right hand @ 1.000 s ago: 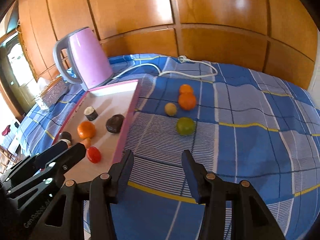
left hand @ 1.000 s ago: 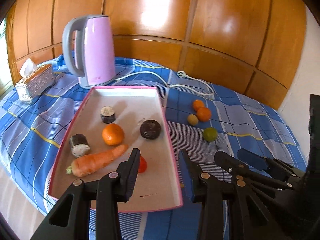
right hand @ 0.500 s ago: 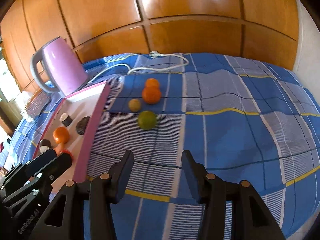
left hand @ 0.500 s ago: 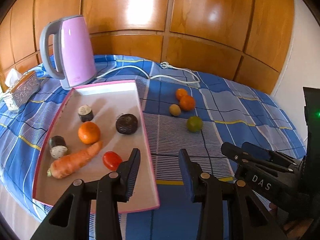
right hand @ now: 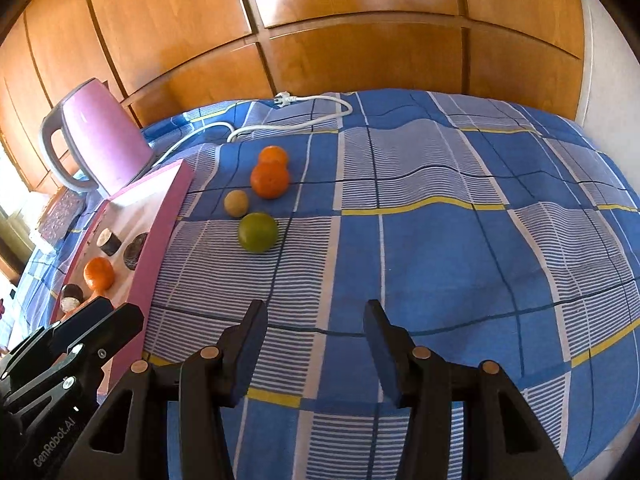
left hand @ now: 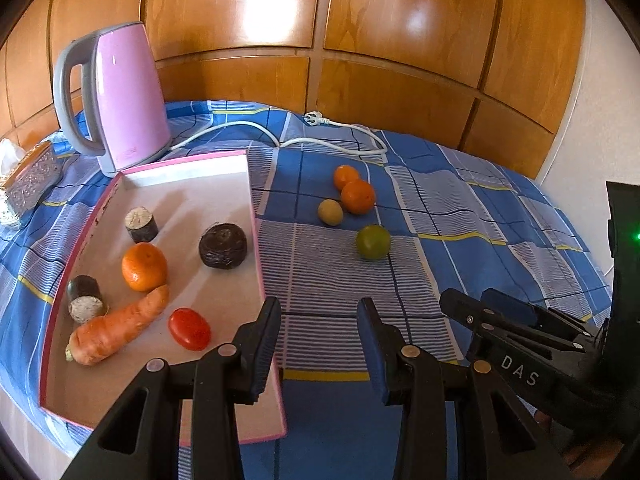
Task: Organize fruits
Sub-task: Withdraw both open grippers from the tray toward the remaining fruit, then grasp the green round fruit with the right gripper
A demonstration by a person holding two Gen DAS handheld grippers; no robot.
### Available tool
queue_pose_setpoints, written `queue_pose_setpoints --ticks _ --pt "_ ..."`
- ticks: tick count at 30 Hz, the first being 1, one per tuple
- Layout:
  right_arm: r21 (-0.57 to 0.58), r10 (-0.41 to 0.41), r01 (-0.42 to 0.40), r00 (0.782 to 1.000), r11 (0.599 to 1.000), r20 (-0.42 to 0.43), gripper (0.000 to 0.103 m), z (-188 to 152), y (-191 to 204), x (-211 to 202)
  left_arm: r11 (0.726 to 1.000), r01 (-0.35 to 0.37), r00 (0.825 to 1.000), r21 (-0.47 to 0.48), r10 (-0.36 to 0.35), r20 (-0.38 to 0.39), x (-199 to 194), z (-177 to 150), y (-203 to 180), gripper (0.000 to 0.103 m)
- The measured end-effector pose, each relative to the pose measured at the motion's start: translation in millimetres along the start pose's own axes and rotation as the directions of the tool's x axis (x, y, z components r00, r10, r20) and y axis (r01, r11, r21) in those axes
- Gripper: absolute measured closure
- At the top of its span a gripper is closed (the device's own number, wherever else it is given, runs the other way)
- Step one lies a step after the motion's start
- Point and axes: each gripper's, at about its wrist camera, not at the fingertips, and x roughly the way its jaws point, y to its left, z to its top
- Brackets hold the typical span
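A pink-rimmed tray (left hand: 256, 216) lies on the blue checked cloth; it holds an orange (left hand: 144, 266), a carrot (left hand: 116, 326), a red tomato (left hand: 189, 328), a dark round fruit (left hand: 223, 245) and two dark cut pieces (left hand: 141, 224). On the cloth to its right lie two oranges (left hand: 357, 196) (left hand: 346, 176), a small yellow fruit (left hand: 330, 212) and a green fruit (left hand: 373, 242). The green fruit also shows in the right wrist view (right hand: 257, 232). My left gripper (left hand: 318, 336) is open and empty over the tray's right edge. My right gripper (right hand: 316, 340) is open and empty above the cloth.
A pink kettle (left hand: 120, 96) stands behind the tray, with its white cord (left hand: 332, 140) trailing across the cloth. A tissue box (left hand: 30, 176) sits at far left. Wooden panels back the table. The right gripper's fingers (left hand: 516, 320) show at the left view's lower right.
Both grippers have swung right: the tray slid left in both views, and the loose fruits on the cloth now lie nearer the centre. Both stay open and empty.
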Motion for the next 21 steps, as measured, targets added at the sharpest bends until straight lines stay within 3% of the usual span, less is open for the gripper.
queue_pose_setpoints --ticks 21 --pt "-0.048 0.049 -0.05 0.999 0.998 -0.02 0.052 17.0 5.8 21.6 1.0 0.001 1.0 -0.014 -0.001 -0.002 20.6 19.5 5.0 0.063"
